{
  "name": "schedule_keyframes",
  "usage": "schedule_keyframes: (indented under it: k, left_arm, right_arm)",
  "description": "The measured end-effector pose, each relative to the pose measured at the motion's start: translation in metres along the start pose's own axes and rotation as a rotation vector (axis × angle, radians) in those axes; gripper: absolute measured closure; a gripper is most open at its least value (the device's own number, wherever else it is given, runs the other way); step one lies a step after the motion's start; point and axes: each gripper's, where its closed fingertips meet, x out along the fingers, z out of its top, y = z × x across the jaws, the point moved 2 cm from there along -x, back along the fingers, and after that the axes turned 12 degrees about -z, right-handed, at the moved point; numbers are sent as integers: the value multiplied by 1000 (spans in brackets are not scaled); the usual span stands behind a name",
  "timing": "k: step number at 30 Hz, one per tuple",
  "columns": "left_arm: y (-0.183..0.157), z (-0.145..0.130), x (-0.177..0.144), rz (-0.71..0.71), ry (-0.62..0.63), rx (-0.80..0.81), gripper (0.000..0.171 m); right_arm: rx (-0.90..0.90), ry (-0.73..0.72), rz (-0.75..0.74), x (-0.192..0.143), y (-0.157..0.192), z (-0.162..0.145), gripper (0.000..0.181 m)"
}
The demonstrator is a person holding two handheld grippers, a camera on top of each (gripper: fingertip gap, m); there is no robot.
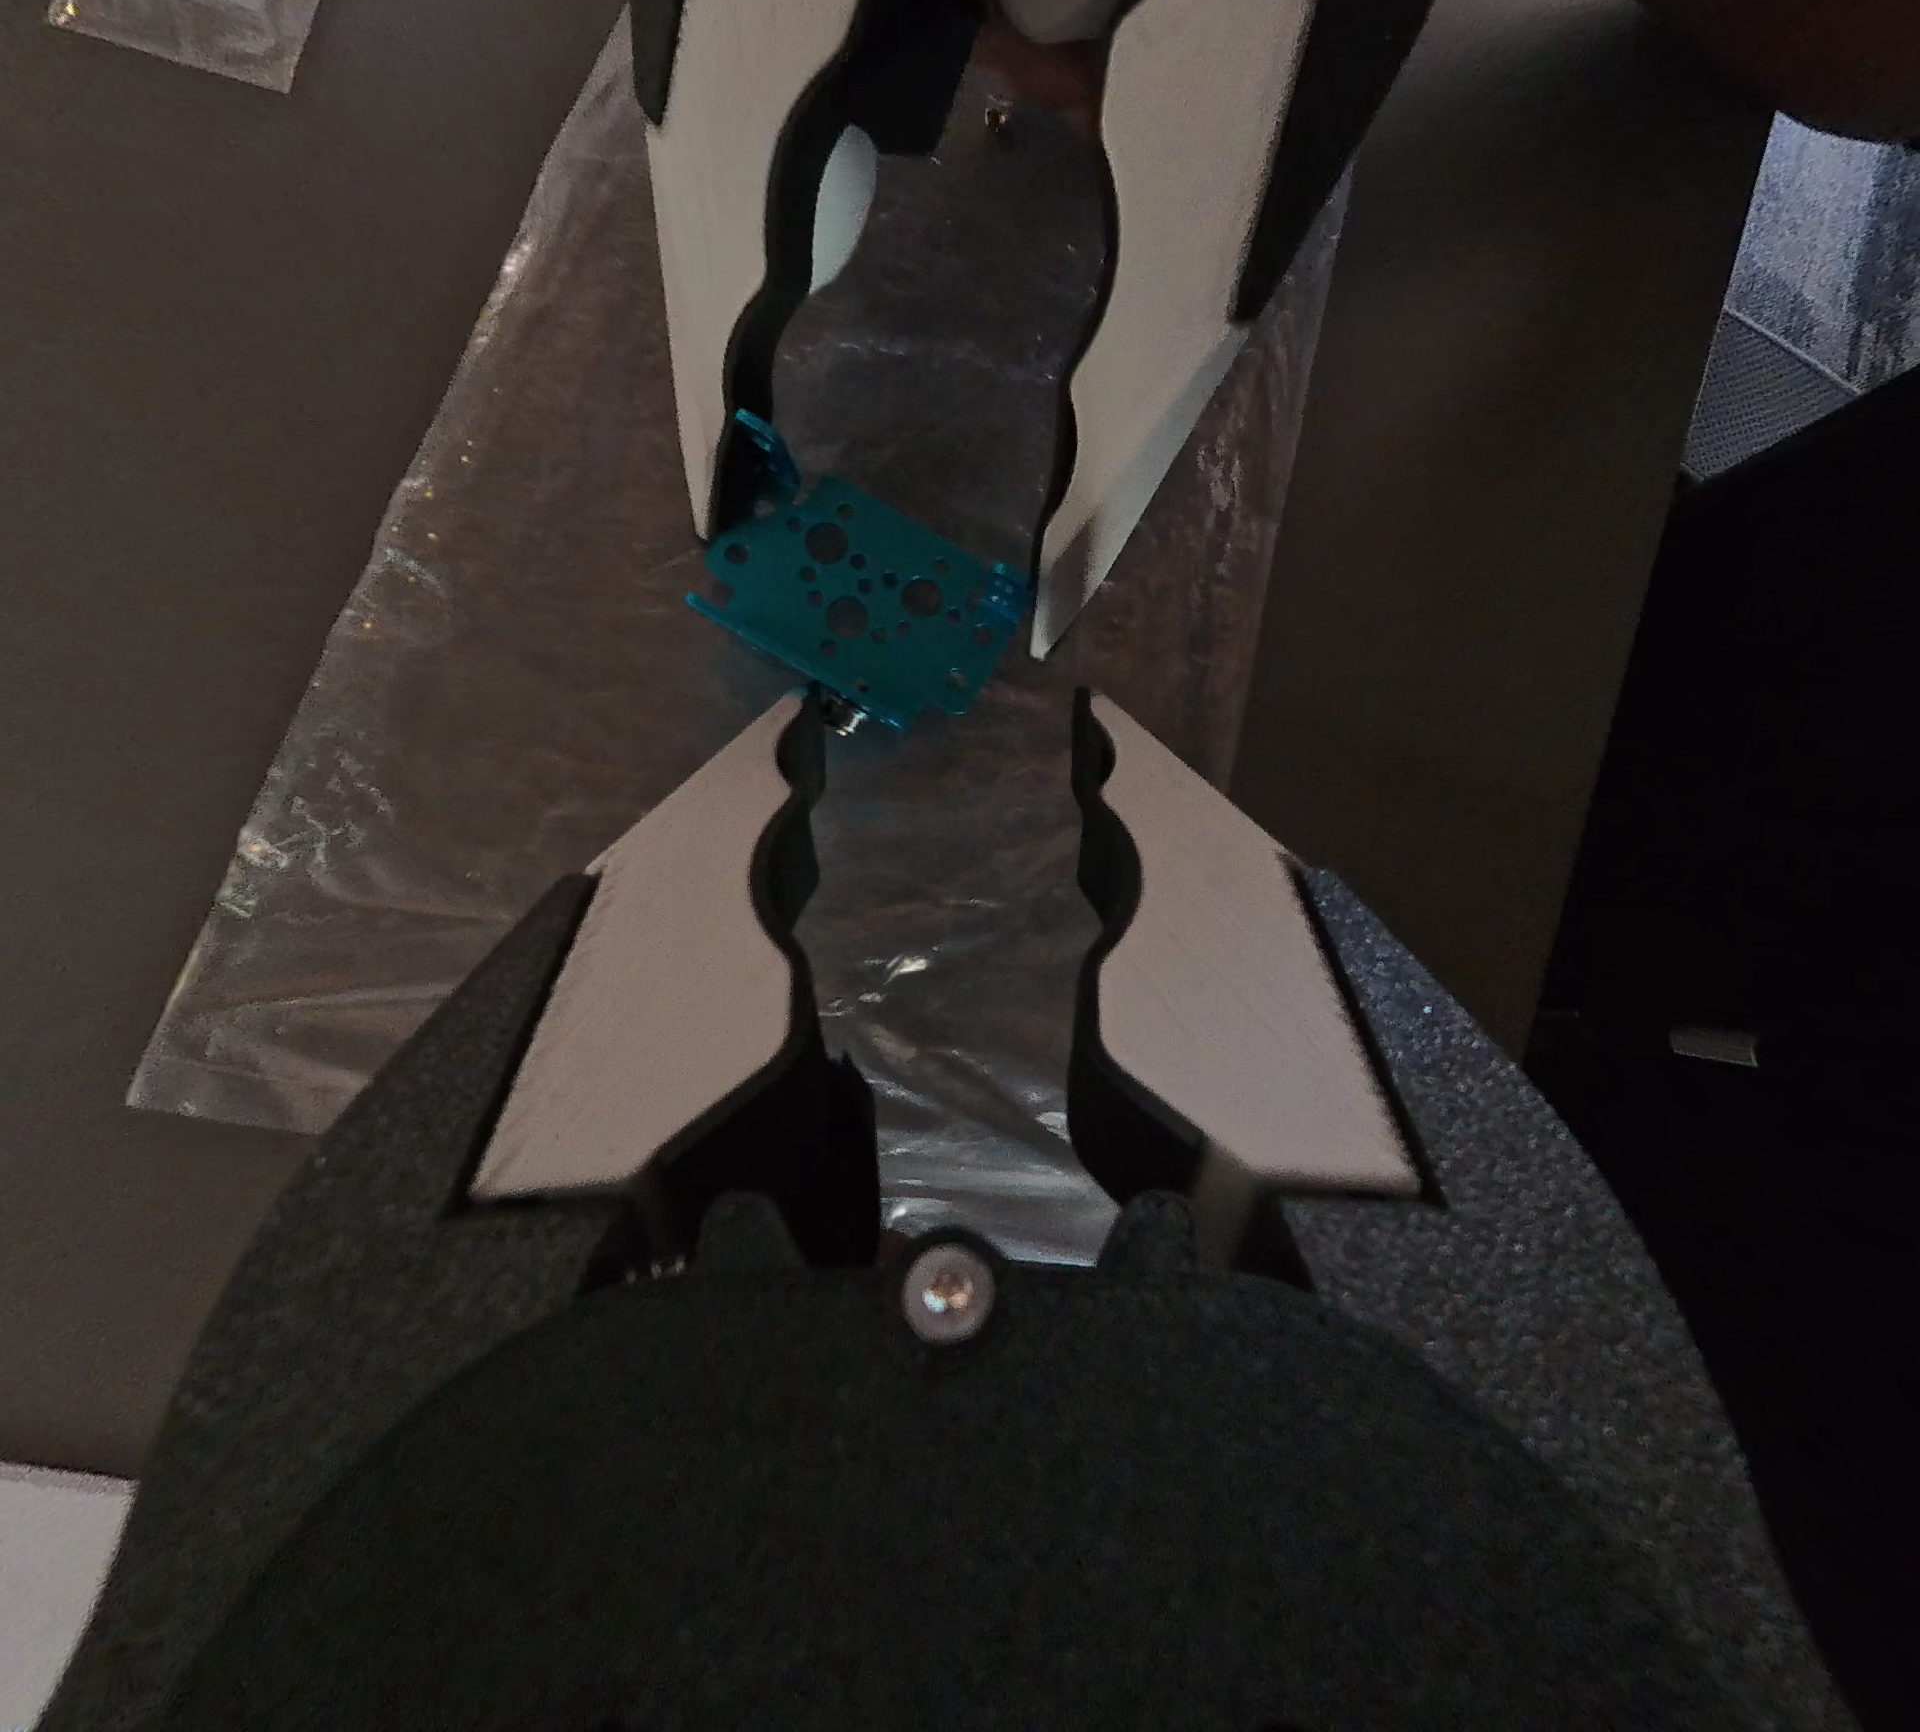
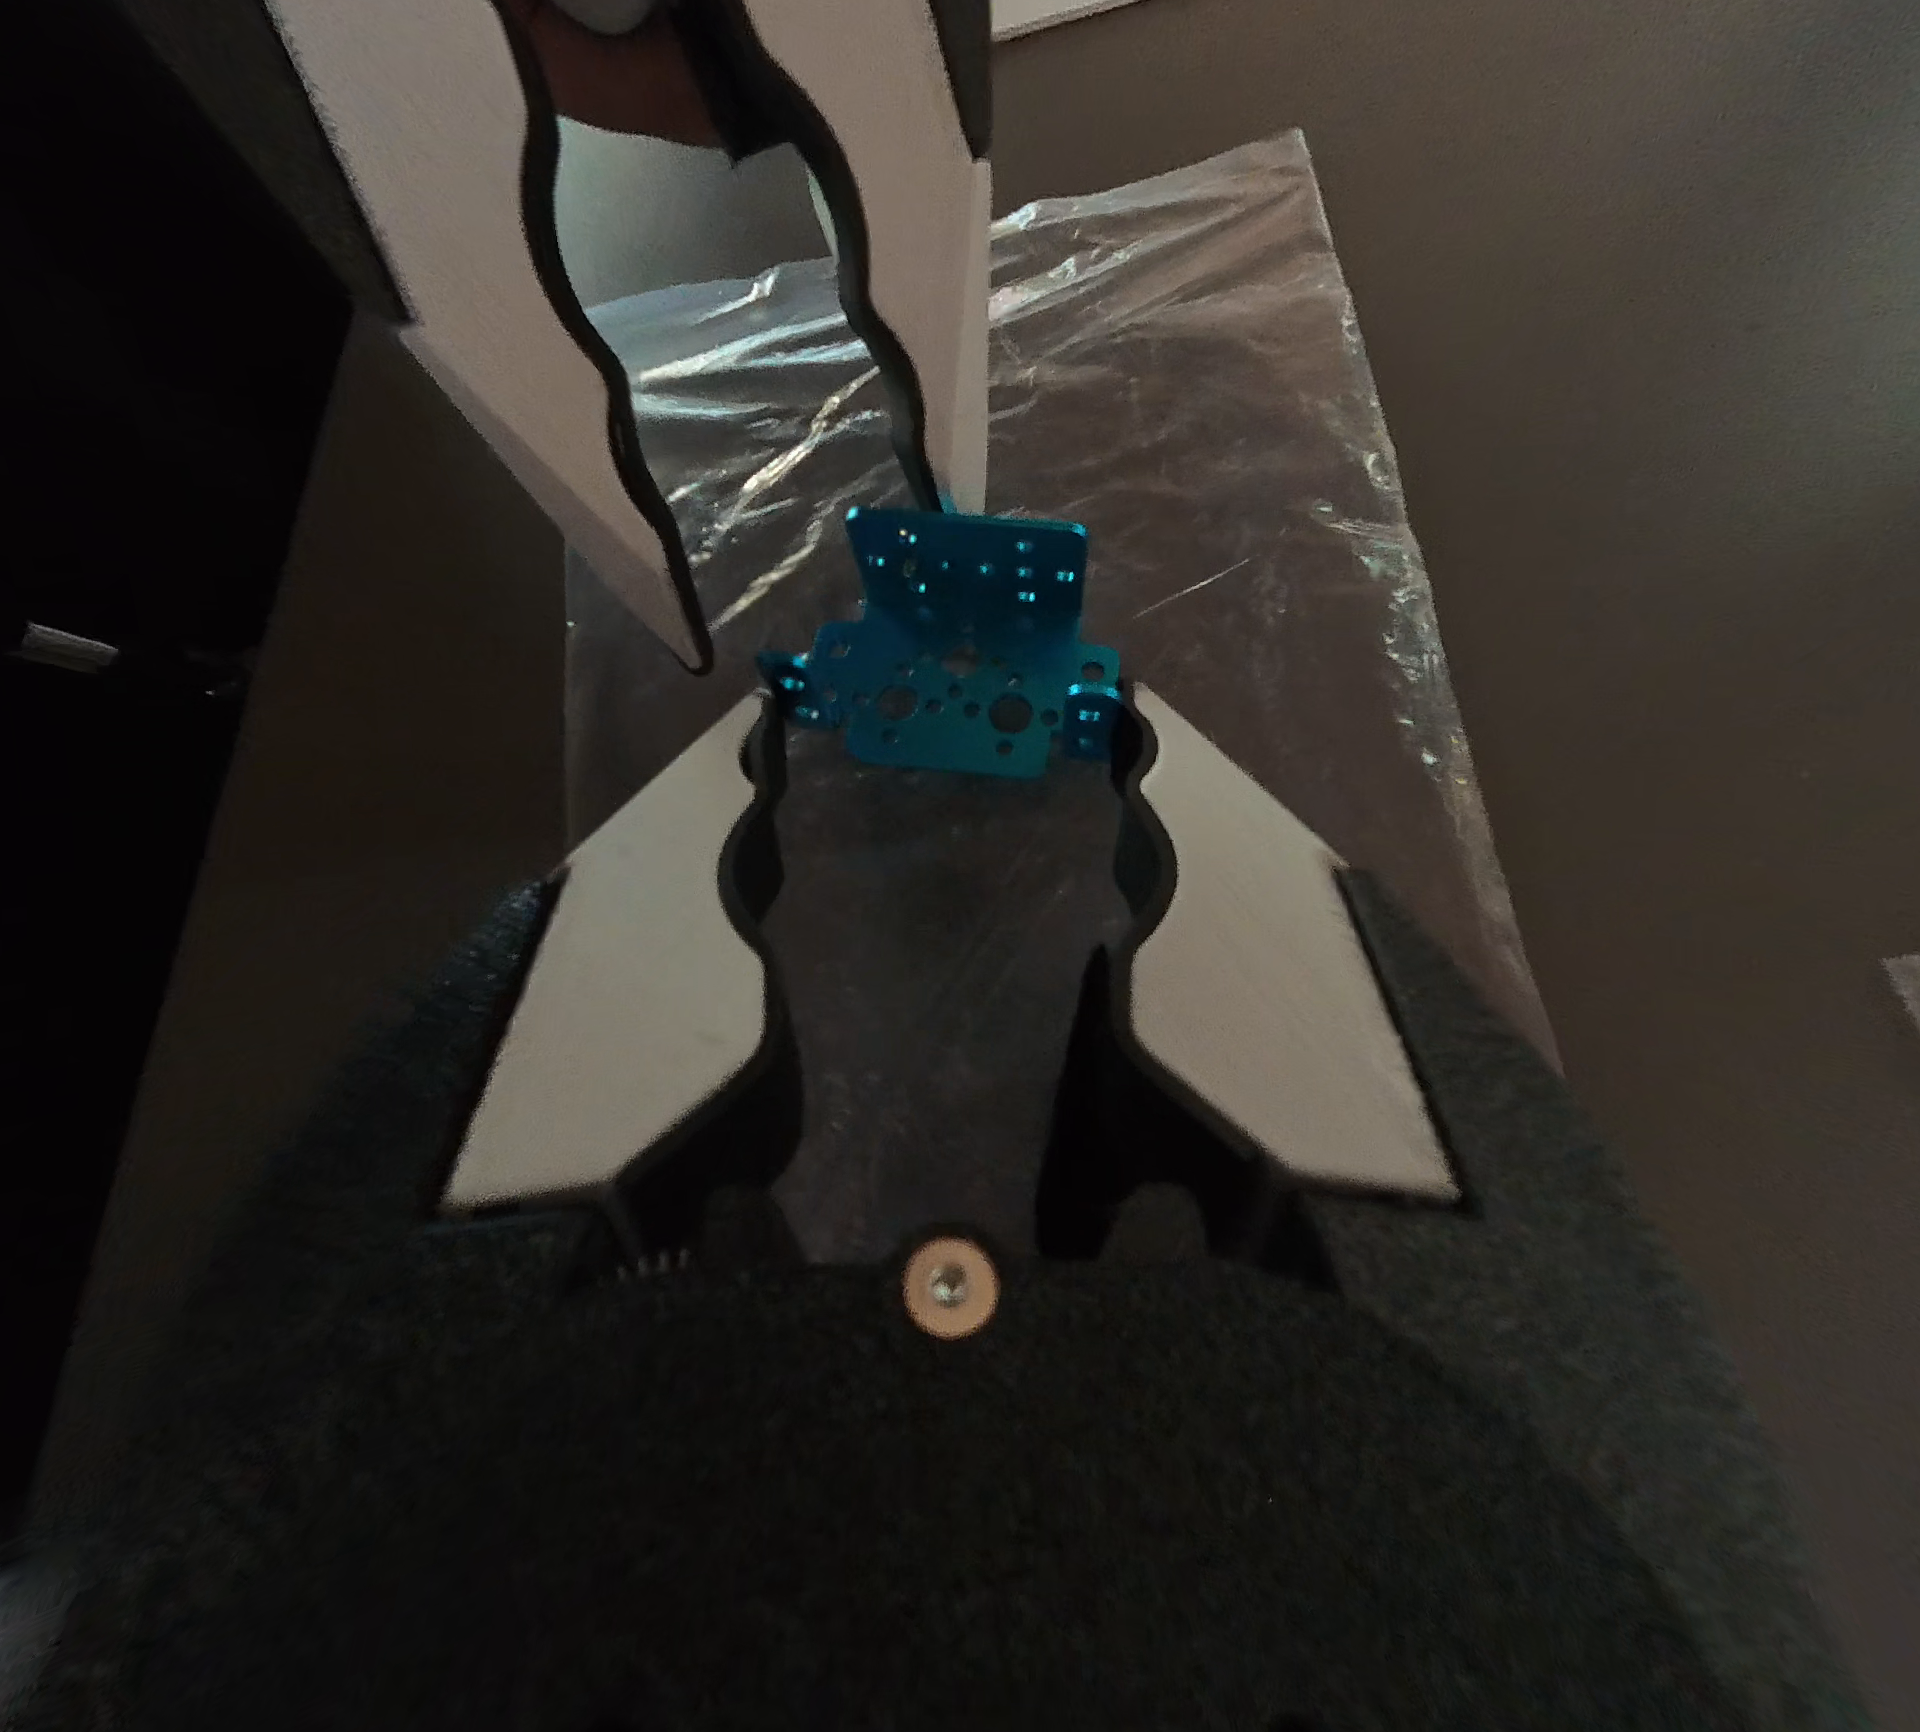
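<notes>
Over the plastic bag [image 2: 1195, 435], both grippers [image 1: 940, 695] [image 2: 945, 695] meet tip to tip, jaws apart around the blue bracket [image 1: 862, 602]

each camera sits just behind its own tool and looks forward and down along the fingers, close to the worktop [image 1: 260, 539]. the two views face each other from opposite sides: each shows the other tool coming in from the top of the frame. both share the blue bracket [image 1: 868, 607] [image 2: 961, 674] on the clear bag [image 1: 416, 799] [image 2: 1195, 487] between them.
</notes>
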Motion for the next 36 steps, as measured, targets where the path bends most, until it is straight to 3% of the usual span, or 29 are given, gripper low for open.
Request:
schedule_keyframes:
  k: [7,19,27,30,36]
  left_arm:
    - [-2,2,1,18,12,45,124]
    - [-4,0,-3,21,-4,28,124]
    - [-11,-2,0,-26,-17,38,124]
    - [-14,-2,0,-42,-12,54,124]
    - [-16,-4,0,-65,30,181,124]
  right_arm:
    - [-150,10,-118,3,2,-5,117]
    - [-74,9,-187,-21,4,-4,105]
    - [-24,47,-235,-15,7,-12,110]
    - [-32,50,-248,-14,6,-13,121]
    - [-49,39,-234,-14,5,-15,121]
